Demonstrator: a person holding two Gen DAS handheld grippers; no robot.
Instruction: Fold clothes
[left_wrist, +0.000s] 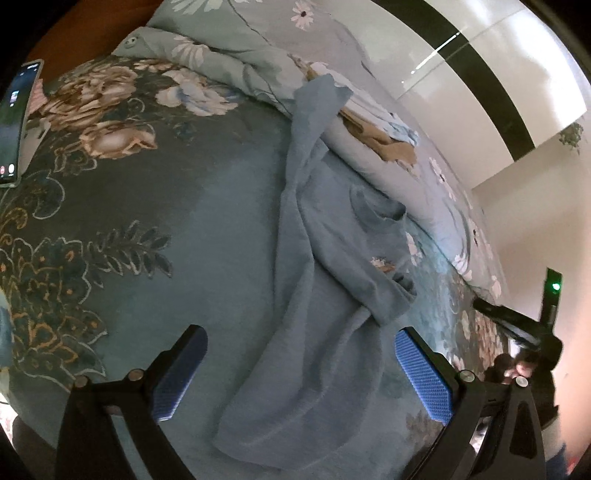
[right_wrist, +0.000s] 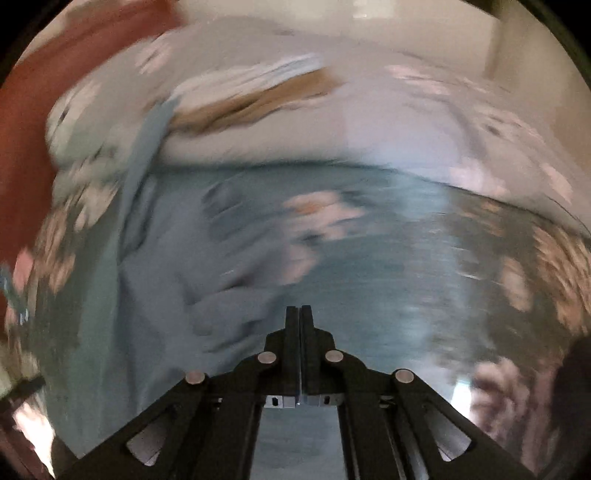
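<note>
A light blue garment (left_wrist: 325, 280) lies crumpled in a long strip on the dark floral bedspread (left_wrist: 155, 206), its far end draped onto a rumpled quilt. My left gripper (left_wrist: 301, 373) hovers above the garment's near end, open wide, with its blue pads (left_wrist: 424, 376) on either side and not touching the cloth. In the blurred right wrist view the same garment (right_wrist: 166, 280) lies to the left and ahead. My right gripper (right_wrist: 299, 312) is shut with its fingers pressed together and nothing between them, over bare bedspread (right_wrist: 388, 266) just right of the garment.
A pale floral quilt (left_wrist: 240, 62) is bunched along the bed's far side. A lit phone (left_wrist: 16, 122) rests at the bed's left edge. White wall panels (left_wrist: 498, 92) rise beyond the bed. A black device with a green light (left_wrist: 553, 291) stands at the right.
</note>
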